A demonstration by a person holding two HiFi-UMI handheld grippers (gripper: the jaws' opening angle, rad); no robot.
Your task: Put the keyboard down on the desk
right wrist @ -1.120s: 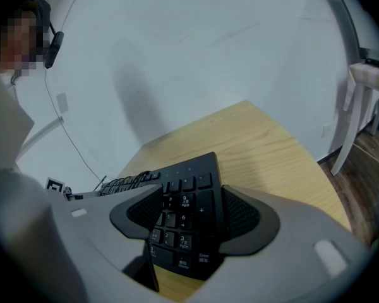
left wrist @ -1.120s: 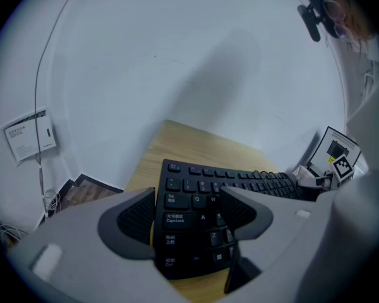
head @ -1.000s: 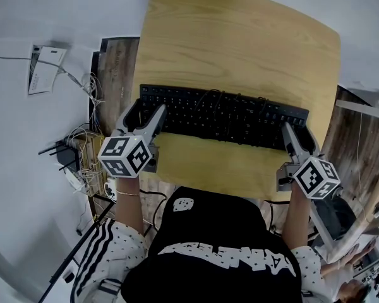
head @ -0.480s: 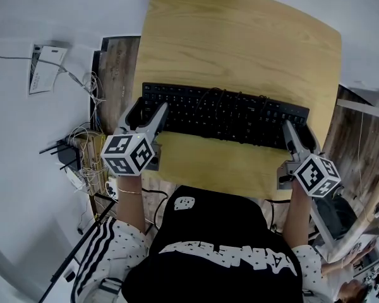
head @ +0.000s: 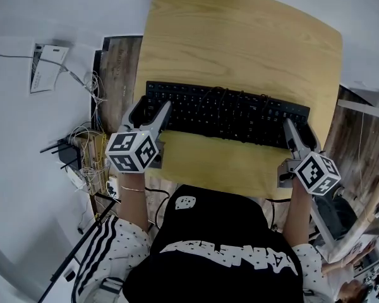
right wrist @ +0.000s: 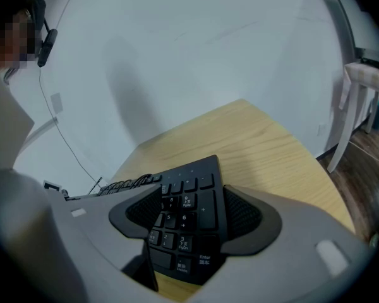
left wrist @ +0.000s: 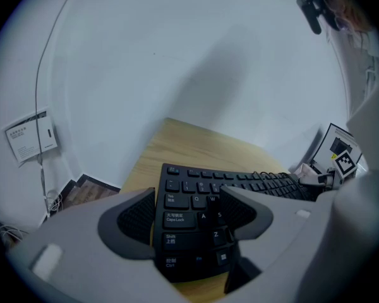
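Observation:
A black keyboard stretches across the near half of the light wooden desk, with its cable bunched on top of the keys. My left gripper is shut on its left end; in the left gripper view the pads of the left gripper clamp the keyboard by the Caps Lock key. My right gripper is shut on the right end, and the right gripper clamps the keyboard at the number pad. Whether the keyboard touches the desk I cannot tell.
Tangled wires and a power strip lie on the floor left of the desk. A white box with a cord hangs on the wall at the left. A white chair stands right of the desk.
Both grippers have carried the keyboard a little further from the person and slightly to the right over the desk. Both stay clamped on it.

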